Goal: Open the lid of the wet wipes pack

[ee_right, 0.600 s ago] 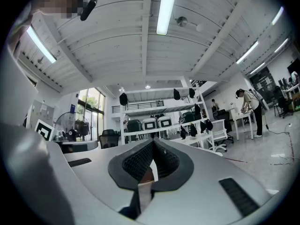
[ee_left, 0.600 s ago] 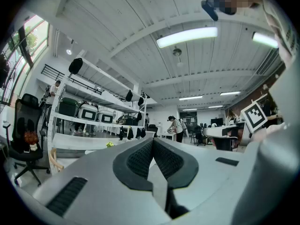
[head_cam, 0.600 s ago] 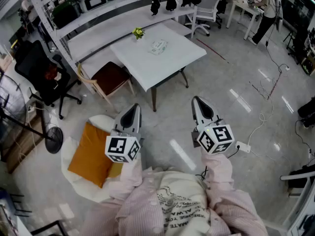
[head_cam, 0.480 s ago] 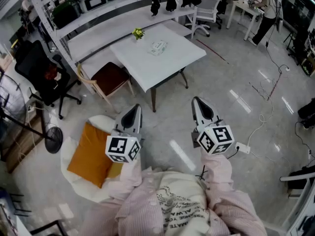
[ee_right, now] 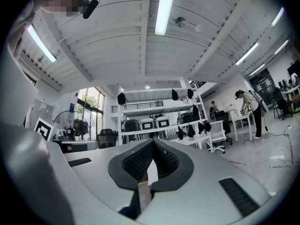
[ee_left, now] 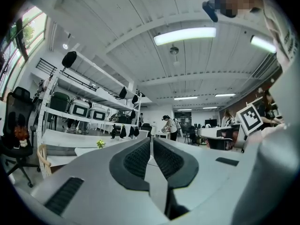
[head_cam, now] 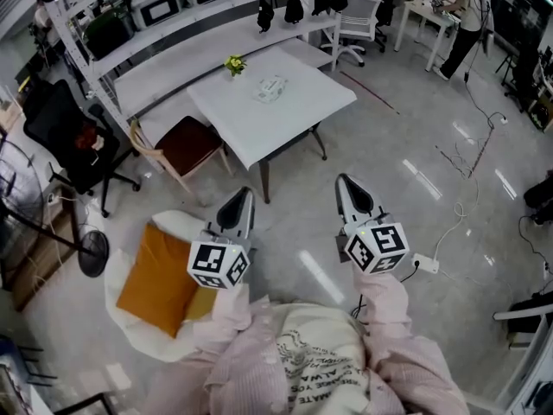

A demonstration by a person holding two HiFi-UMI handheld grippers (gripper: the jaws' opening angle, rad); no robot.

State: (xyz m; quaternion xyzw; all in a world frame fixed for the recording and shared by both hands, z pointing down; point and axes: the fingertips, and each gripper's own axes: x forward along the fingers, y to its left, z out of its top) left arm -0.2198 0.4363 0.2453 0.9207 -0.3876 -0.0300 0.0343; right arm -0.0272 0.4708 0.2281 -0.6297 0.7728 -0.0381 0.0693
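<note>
left gripper (ee_left: pixel 151 140): jaws pressed together, nothing between them | white table (ee_left: pixel 84 151): just beyond the tips, to the left | yellow flower pot (ee_left: pixel 101 144): on the table | shelving rack (ee_left: pixel 89 118): behind the table | black office chair (ee_left: pixel 18 121): far left of the table | person (ee_left: pixel 168 127): standing well behind the table

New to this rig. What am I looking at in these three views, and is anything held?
No robot here: a person in pink sleeves holds a two-jaw gripper in each hand. The head view looks down from the person's head: left gripper, right gripper, each with a marker cube. The other two views ride on the grippers and look along their jaws. Both are shut and empty. Ahead, a white table bears the wet wipes pack and a small yellow-flowered plant; neither gripper touches it.
</note>
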